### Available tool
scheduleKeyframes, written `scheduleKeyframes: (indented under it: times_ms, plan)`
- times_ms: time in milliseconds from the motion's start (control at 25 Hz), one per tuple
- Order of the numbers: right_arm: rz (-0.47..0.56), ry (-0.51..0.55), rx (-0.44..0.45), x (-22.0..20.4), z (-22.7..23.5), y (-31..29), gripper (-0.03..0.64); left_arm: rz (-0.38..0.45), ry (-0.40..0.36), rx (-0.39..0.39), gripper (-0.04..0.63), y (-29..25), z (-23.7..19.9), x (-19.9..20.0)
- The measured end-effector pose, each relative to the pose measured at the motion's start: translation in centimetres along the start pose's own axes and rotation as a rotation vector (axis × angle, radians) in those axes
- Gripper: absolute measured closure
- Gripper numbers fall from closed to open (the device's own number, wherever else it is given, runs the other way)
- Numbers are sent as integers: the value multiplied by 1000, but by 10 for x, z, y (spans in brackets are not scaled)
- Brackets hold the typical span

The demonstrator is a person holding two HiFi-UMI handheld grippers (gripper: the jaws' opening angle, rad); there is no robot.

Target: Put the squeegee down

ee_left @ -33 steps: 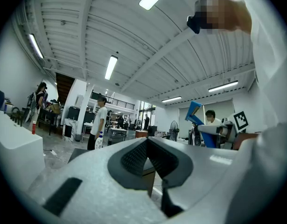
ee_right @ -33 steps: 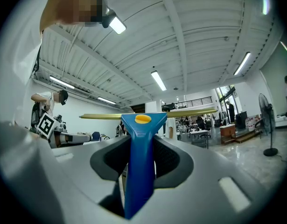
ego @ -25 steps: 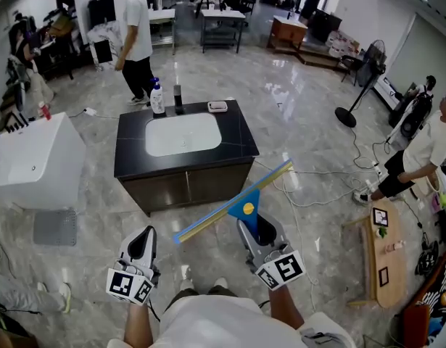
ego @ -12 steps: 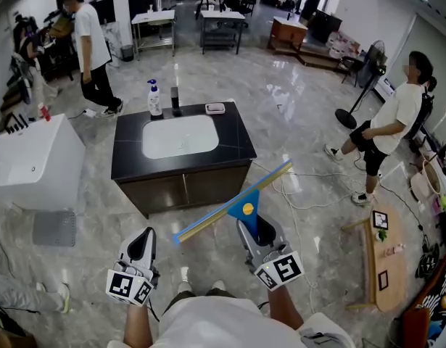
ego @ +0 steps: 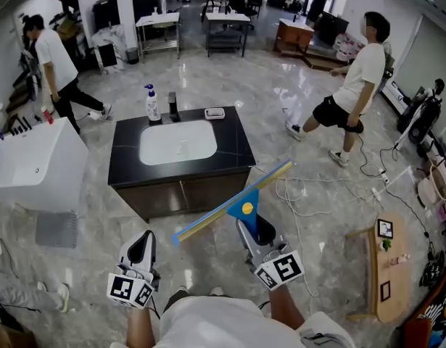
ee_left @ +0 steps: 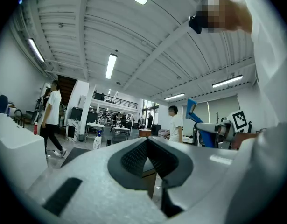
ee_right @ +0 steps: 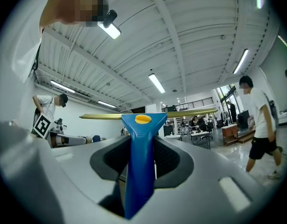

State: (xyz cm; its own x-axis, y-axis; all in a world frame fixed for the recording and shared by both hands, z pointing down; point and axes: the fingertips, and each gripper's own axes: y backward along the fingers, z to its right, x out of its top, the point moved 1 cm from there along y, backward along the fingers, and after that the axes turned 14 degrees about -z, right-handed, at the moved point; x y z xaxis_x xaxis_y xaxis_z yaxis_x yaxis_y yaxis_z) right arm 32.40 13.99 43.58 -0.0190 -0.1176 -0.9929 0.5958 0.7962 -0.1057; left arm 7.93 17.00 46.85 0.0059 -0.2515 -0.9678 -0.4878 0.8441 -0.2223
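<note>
Squeegee (ee_right: 140, 171) clamped by its blue handle in right claw (ee_right: 142, 143), blade crosswise, left claw (ee_left: 147, 140) closed, holding nothing.

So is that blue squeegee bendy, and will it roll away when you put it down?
Probably stiff: the squeegee sticks straight out of the right tongs, held only by its handle, and the long blade isn't drooping. It likely feels light, since it looks like slim plastic. It shouldn't roll, because the wide flat blade would stop it.
</note>
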Motion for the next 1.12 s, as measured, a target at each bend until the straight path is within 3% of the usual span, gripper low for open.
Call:
scheduleKeyframes:
  times_ms: [280,520,1120]
  plan:
    - [-10,3,21,-2,19,-28,466,4,5,1,595,-32,-8,6]
    - [-29,16,-7,1,33,-77,466,9,5,-43,595,-75,-47,15]
    - [-60,26,-79,39,14,-291,466,29,0,-108,595,-155,-263,76]
